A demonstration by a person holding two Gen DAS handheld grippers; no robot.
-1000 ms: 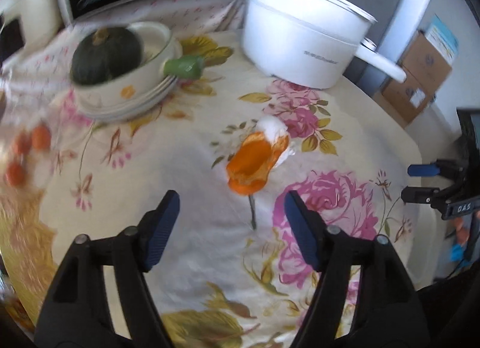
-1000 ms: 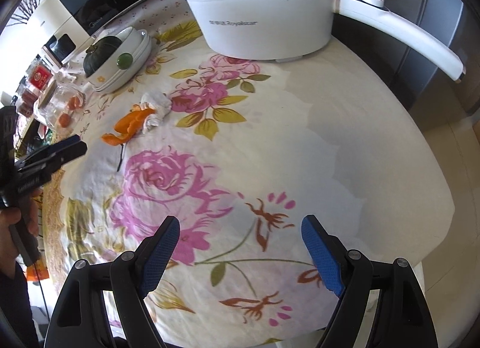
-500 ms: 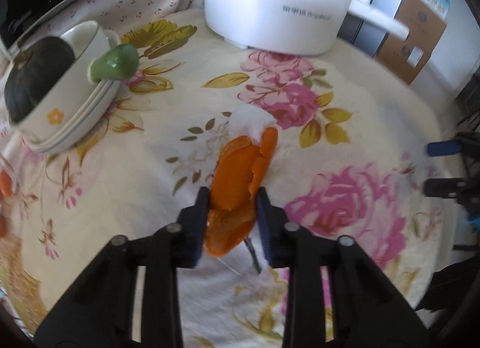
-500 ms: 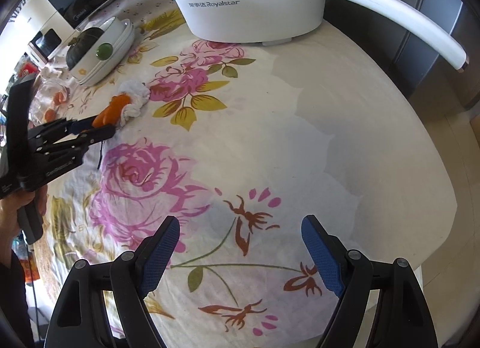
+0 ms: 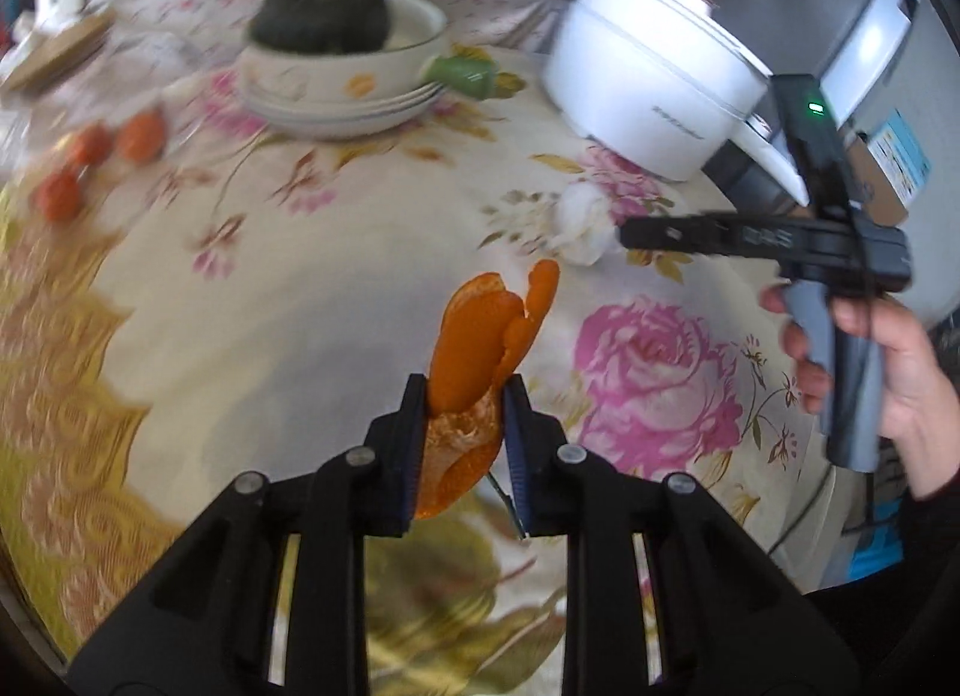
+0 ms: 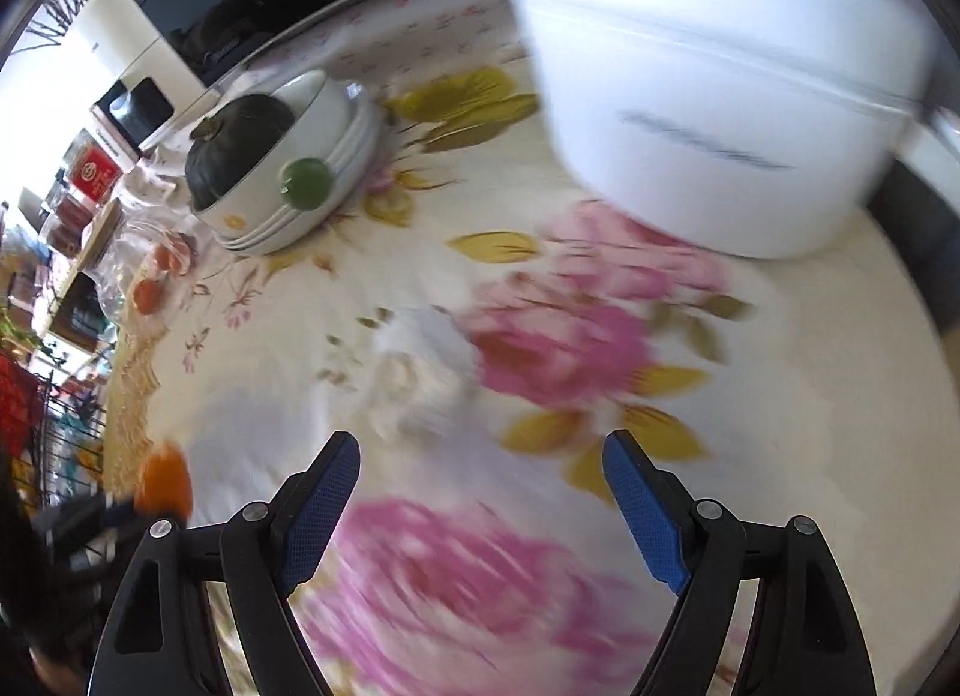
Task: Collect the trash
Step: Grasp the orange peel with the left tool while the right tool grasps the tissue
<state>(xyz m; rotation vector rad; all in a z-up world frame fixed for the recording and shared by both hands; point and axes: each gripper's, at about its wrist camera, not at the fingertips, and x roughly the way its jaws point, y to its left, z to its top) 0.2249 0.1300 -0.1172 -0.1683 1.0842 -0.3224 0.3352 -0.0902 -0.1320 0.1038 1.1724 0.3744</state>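
My left gripper [image 5: 465,414] is shut on an orange peel [image 5: 480,336] and holds it above the flowered tablecloth; the peel also shows at the lower left of the right wrist view [image 6: 163,480]. A crumpled white tissue [image 5: 579,222] lies on the cloth beyond it. In the right wrist view the tissue [image 6: 420,372] is blurred, just ahead of my open, empty right gripper [image 6: 480,486]. The right gripper [image 5: 624,233] shows side-on in the left view, its tip by the tissue.
A large white pot [image 5: 654,96] stands at the back right. A bowl on stacked plates [image 5: 342,90] holds a dark green squash [image 5: 321,15], with a green object [image 5: 465,75] at its rim. Small orange fruits [image 5: 96,156] lie left. The round table's edge [image 6: 918,372] is near on the right.
My left gripper closed on the orange peel and lifted it off the cloth. My right gripper moved forward and left toward the tissue, still open.
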